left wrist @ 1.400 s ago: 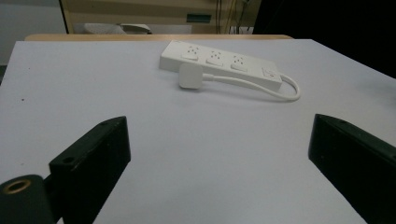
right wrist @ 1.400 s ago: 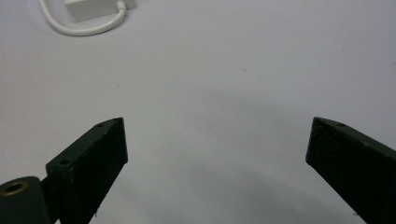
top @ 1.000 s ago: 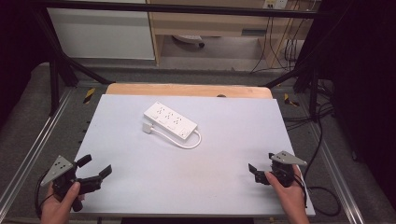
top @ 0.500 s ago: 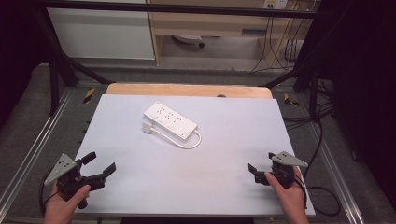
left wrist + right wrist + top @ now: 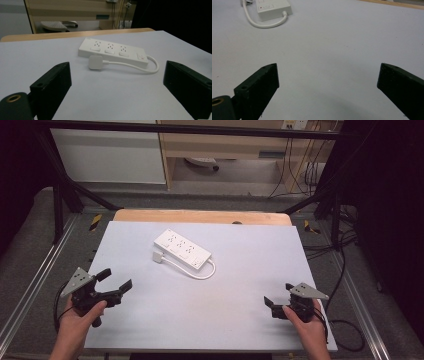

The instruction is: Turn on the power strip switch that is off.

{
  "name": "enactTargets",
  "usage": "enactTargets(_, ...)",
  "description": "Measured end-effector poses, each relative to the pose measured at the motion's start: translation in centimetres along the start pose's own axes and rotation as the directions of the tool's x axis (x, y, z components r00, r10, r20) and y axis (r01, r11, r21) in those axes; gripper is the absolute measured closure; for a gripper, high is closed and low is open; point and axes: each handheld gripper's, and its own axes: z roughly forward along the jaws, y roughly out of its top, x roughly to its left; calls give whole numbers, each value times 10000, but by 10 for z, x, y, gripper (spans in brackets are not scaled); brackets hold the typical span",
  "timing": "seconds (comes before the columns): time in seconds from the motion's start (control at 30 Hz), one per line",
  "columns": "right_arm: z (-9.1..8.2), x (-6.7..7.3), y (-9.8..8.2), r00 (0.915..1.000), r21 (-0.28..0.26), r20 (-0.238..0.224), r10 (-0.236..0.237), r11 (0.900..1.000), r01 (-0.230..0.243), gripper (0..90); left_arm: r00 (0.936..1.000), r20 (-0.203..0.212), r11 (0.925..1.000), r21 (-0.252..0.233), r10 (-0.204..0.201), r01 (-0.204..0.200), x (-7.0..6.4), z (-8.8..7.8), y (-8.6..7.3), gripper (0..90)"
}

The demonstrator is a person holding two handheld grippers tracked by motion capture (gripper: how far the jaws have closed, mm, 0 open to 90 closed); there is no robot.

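Left tongs (image 5: pixel 114 284): jaws spread wide, empty, held low at the table's (image 5: pixel 250 320) near-left edge, aimed toward the power strip (image 5: pixel 182 249). Right tongs (image 5: pixel 280 297): likewise parted, empty, near-right edge. Power strip: white, three outlets, lay flat mid-table toward the far side, well apart from both; its cord (image 5: pixel 132 66) looped back, plug (image 5: pixel 95 62) resting just beside the body (likely the item to be gripped)

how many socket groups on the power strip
3, in a row along the top of the white power strip: one at the far-from-cord end, one in the middle, one beside the switch.
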Motion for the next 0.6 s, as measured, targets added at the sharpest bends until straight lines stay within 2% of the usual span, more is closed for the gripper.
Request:
enactTargets(0.17, -1, 1, 1, 10000, -100, -20, -27, 9999, 26, 41, 9998, 169, 10000, -15, 95, -95, -3, 14, 9, 80)
enactTargets(0.6, -3, 2, 1, 10000, -134, -51, 30, 9999, -30, 40, 9994, 269, 9997, -52, -231, 232, -2, 39, 18, 68)
